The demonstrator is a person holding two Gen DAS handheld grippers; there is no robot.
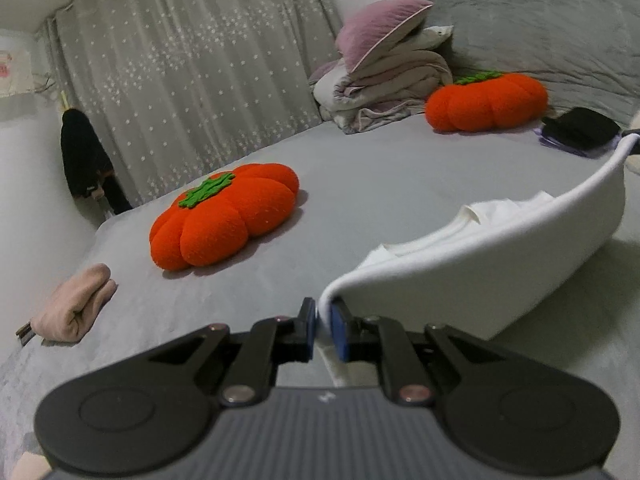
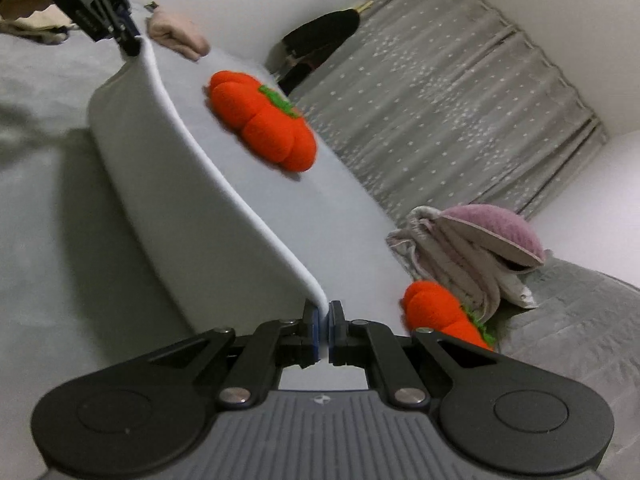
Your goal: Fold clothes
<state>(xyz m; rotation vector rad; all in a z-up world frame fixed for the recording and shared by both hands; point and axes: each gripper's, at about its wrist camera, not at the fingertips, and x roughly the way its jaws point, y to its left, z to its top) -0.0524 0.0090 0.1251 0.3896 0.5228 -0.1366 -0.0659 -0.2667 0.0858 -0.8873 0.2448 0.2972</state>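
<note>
A white garment (image 1: 472,264) hangs stretched between my two grippers above the grey bed (image 1: 360,168). My left gripper (image 1: 323,322) is shut on one corner of its edge, and the cloth sweeps up and right to the right gripper (image 1: 624,134) at the far right of the left wrist view. In the right wrist view my right gripper (image 2: 324,330) is shut on the other corner of the white garment (image 2: 188,200), whose taut hem runs up and left to the left gripper (image 2: 130,46). The garment's lower part rests on the bed.
Two orange pumpkin cushions (image 1: 224,216) (image 1: 486,102) lie on the bed. A folded pink cloth (image 1: 76,304) sits near the left edge. Folded bedding with a purple pillow (image 1: 384,68) is piled at the back. A grey star-print curtain (image 1: 192,72) and dark hanging clothing (image 1: 86,160) stand behind.
</note>
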